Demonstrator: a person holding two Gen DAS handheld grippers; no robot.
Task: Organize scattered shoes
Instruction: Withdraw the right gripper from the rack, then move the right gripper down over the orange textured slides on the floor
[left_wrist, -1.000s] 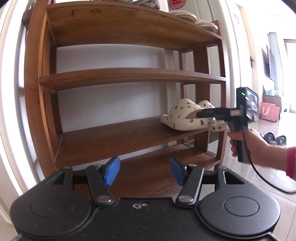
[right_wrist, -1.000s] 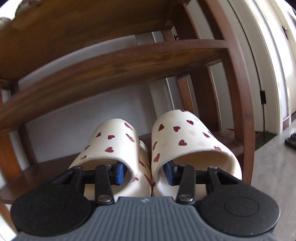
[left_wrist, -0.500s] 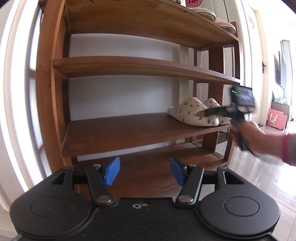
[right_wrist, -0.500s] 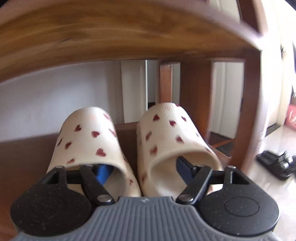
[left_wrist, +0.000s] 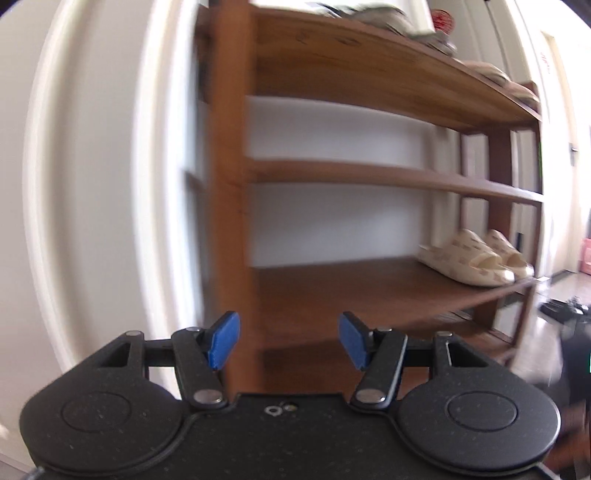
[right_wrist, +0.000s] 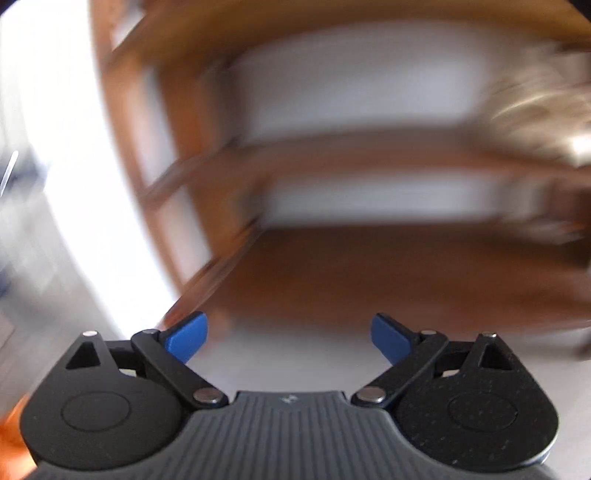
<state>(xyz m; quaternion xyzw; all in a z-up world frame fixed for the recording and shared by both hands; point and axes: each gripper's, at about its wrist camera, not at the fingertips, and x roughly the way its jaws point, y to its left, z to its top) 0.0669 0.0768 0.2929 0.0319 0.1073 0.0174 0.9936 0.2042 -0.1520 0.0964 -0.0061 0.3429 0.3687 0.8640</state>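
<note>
1. Shoes first, but start with what holds them: the wooden shoe rack (left_wrist: 369, 177) fills your left wrist view, open shelves against a white wall, white door trim (left_wrist: 92, 184) to its left

2. In your right wrist view the same rack (right_wrist: 369, 266) is smeared by heavy blur; you can make out brown shelves and pale wall, little else. A pale streaked shape at the right edge cannot be identified

3. Top shelf (left_wrist: 388, 66): several blurred shoes sit along it toward the right end; types not readable

4. Third shelf down (left_wrist: 369, 291): your cream slippers (left_wrist: 476, 258) sit as a pair at its right end, side by side and touching, close to the front edge, openings facing out. Faint spots on the uppers

5. Floor right of the rack: dark sandals (left_wrist: 561, 308), blurred, well apart from the slippers

6. Your left gripper (left_wrist: 288, 339) hangs in front of the rack's lower left corner, blue pads (left_wrist: 223, 339) spread apart, nothing between them

7. Your right gripper (right_wrist: 288, 341) is spread wider, blue pads (right_wrist: 186, 339) far apart, holding nothing, pale floor showing in the gap
</note>
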